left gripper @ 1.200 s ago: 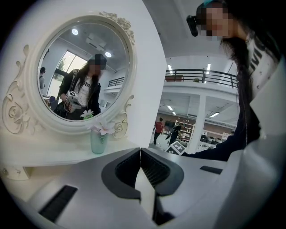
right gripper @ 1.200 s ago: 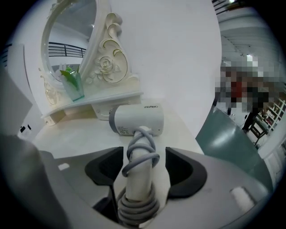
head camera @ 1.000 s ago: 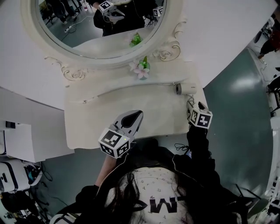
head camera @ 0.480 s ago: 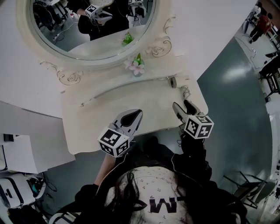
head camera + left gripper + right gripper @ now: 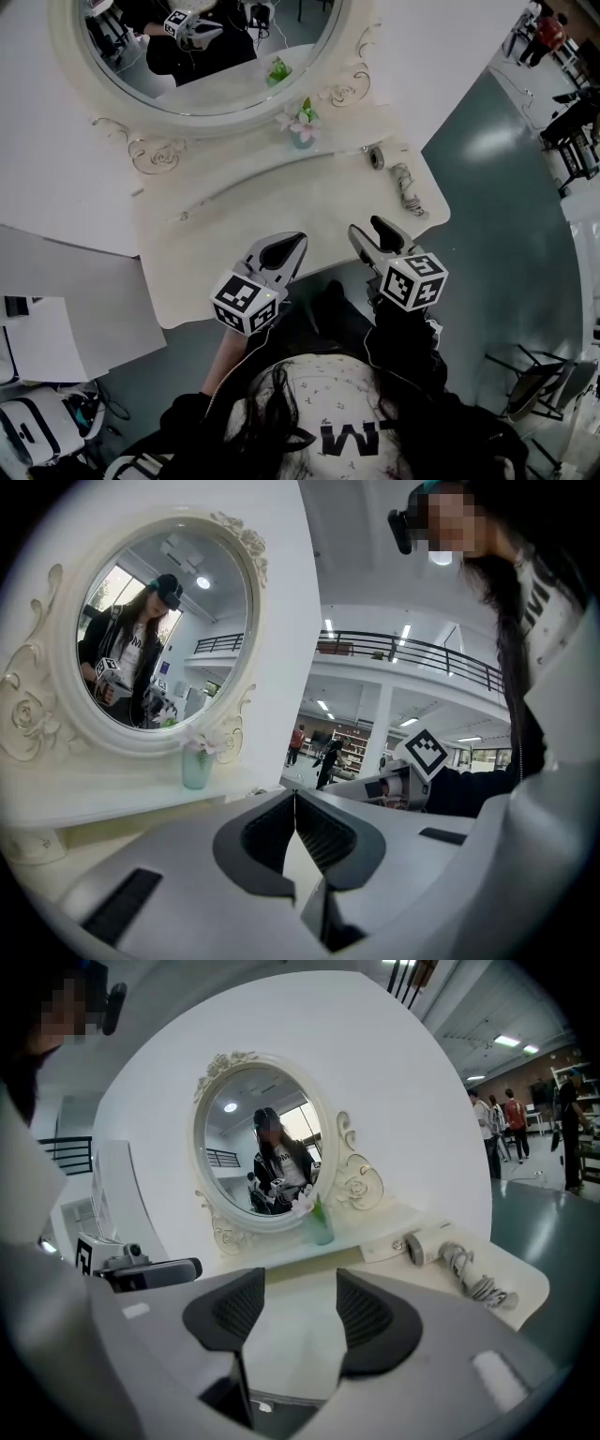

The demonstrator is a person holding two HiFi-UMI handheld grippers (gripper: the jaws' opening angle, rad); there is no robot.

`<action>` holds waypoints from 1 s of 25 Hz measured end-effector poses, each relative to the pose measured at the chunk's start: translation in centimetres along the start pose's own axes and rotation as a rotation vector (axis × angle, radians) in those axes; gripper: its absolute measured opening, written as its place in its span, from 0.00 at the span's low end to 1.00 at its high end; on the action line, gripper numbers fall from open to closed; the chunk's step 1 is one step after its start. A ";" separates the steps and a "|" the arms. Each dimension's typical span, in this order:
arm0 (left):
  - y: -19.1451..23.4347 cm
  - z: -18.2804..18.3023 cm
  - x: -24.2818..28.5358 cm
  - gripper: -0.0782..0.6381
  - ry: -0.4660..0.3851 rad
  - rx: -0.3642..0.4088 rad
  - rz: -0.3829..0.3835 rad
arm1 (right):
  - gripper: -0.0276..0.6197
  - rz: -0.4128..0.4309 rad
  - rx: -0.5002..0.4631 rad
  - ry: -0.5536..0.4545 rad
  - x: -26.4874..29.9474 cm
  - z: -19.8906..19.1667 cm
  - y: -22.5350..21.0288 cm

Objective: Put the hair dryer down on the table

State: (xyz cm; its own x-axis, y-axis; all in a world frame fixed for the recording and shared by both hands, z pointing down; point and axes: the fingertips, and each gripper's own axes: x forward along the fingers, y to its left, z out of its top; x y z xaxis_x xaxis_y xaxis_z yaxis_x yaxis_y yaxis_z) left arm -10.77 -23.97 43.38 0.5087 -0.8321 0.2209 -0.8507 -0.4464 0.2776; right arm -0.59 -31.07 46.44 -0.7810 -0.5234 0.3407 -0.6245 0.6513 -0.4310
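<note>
The white hair dryer point(image 5: 377, 157) lies on the cream dressing table point(image 5: 281, 202) at its back right, with its coiled cord point(image 5: 408, 187) beside it. Nothing touches it. The right gripper view has the hair dryer point(image 5: 427, 1246) and cord point(image 5: 473, 1279) off to the right. My right gripper point(image 5: 368, 228) hovers over the table's front edge, well short of the dryer; its jaws are apart and closing, with nothing between them point(image 5: 298, 1288). My left gripper point(image 5: 296, 242) hangs at the front middle, its jaws together and empty point(image 5: 295, 803).
An oval mirror point(image 5: 211, 56) in an ornate frame stands at the back of the table. A small vase of flowers point(image 5: 302, 127) sits below it. The table ends just right of the cord. A green floor point(image 5: 506, 216) lies to the right, white panels point(image 5: 56, 328) to the left.
My right gripper has drawn back from the hair dryer toward the table's front edge and to the left. The dryer stays lying on the table. My left gripper has hardly moved.
</note>
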 end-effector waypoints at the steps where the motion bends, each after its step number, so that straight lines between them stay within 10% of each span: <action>1: 0.0 -0.1 -0.7 0.11 -0.002 0.003 -0.004 | 0.43 0.000 0.002 0.000 -0.1 -0.4 0.8; 12: -0.2 -3.2 -9.4 0.11 -0.011 -0.029 -0.062 | 0.12 -0.008 0.002 0.002 -1.9 -5.6 10.3; 25: -1.1 -5.1 -13.6 0.11 -0.026 -0.075 -0.087 | 0.10 -0.031 -0.027 0.076 -4.8 -9.9 15.2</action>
State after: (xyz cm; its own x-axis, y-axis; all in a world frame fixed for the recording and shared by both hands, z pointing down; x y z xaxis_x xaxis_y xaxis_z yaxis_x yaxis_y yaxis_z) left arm -16.04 -10.45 44.86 0.5756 -0.8001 0.1687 -0.7908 -0.4922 0.3638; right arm -6.39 -13.26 46.49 -0.7590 -0.5010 0.4159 -0.6472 0.6507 -0.3971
